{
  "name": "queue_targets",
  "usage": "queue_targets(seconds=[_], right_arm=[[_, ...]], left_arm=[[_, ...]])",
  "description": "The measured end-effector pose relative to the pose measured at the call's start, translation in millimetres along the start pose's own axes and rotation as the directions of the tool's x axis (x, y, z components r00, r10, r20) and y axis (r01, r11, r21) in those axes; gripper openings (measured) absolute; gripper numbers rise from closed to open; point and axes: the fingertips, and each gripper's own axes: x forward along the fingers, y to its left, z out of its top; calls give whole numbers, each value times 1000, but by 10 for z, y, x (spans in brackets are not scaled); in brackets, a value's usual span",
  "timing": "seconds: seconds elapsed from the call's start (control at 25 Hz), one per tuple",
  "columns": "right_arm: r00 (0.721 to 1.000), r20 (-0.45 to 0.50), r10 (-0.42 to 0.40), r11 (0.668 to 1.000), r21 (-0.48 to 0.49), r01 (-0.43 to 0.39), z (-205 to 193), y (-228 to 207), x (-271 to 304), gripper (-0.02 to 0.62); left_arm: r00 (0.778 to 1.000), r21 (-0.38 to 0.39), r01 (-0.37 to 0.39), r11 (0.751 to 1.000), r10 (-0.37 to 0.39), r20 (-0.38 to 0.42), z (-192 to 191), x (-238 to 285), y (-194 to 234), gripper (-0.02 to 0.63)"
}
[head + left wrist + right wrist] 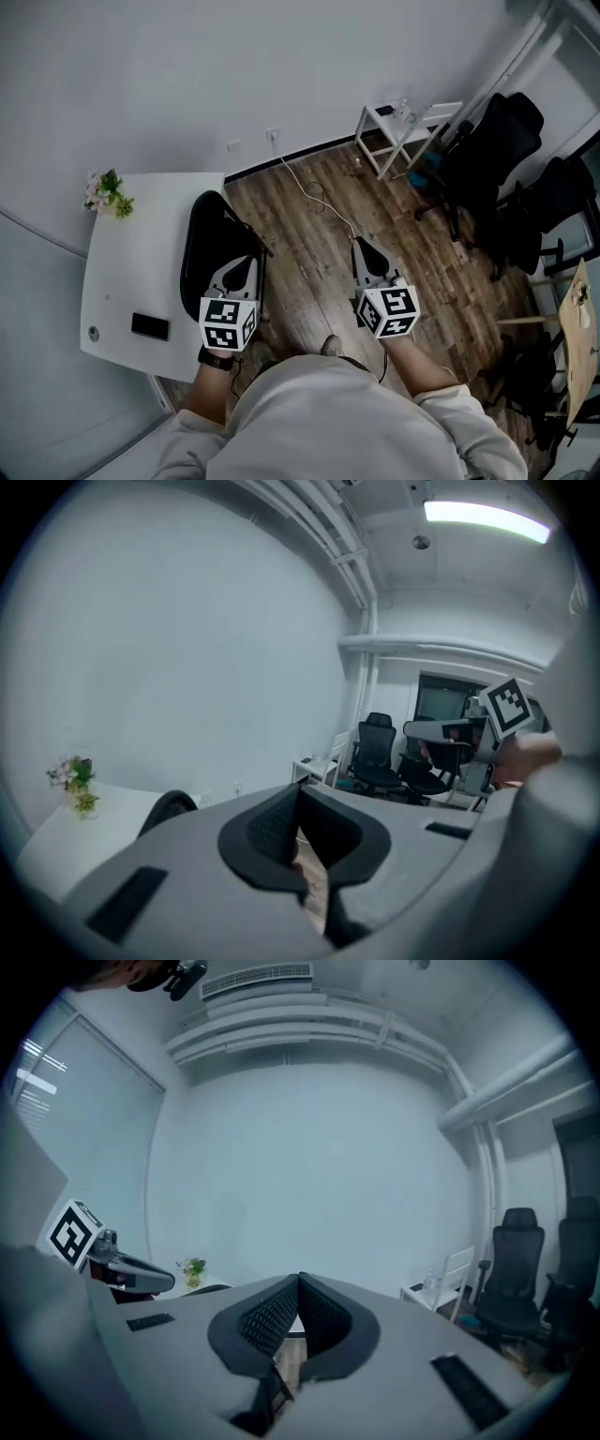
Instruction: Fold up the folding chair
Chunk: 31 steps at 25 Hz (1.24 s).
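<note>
Jaws of both grippers are clenched pad to pad, with nothing between them. The folding chair [208, 242] stands at 9 o'clock in the head view, seen from above as a flat black oval hard against the right edge of a white table [141, 244]; whether the two touch cannot be told. The left gripper [246, 262] hangs over the chair's 5 o'clock edge, and in the left gripper view the chair's black curve lies off at 9 o'clock of the jaws, apart from them. The right gripper [362, 244] is held over the bare wood floor [309, 281] at 4 o'clock of the chair, well apart from it. On the table, flowers [108, 194] sit at its 11 o'clock corner and a phone [150, 326] near its 6 o'clock edge. A white cable [314, 195] trails across the floor at 12 o'clock, a white chair [403, 131] stands by the wall at 1 o'clock, and black office chairs [497, 150] crowd 3 o'clock.
</note>
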Motion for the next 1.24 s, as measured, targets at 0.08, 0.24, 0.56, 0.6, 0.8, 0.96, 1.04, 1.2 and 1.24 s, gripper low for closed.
queue_targets(seconds=[0.08, 0.24, 0.56, 0.6, 0.8, 0.96, 1.04, 1.2, 1.24], right_arm=[[999, 21, -42, 999, -11, 42, -5, -220, -287, 16], [993, 39, -107, 994, -8, 107, -65, -596, -754, 15], [983, 45, -178, 984, 25, 177, -247, -1031, -1374, 15], [983, 45, -180, 983, 27, 179, -262, -1055, -1415, 15], [983, 48, -177, 984, 38, 175, -257, -1185, -1565, 15], [984, 56, -166, 986, 38, 164, -242, -1218, -1584, 15], [985, 61, -163, 986, 42, 161, -241, -1228, -1589, 15], [985, 64, -158, 987, 46, 155, -238, -1242, -1613, 15], [986, 65, -157, 987, 47, 154, -232, -1247, -1625, 15]], left_arm=[[999, 23, 51, 998, -51, 3, 52, 104, -340, 8], [990, 65, 137, 988, -138, 3, 147, 280, -924, 8], [977, 116, 214, 970, -215, -1, 178, 420, -1661, 8], [976, 120, 215, 969, -217, -2, 172, 426, -1706, 8], [976, 123, 217, 968, -217, -13, 185, 440, -1909, 8], [977, 129, 215, 968, -214, -23, 157, 443, -1976, 8], [977, 130, 215, 968, -213, -27, 134, 439, -1997, 8], [977, 128, 214, 968, -211, -35, 102, 421, -2027, 8], [977, 128, 213, 969, -210, -36, 99, 414, -2038, 8]])
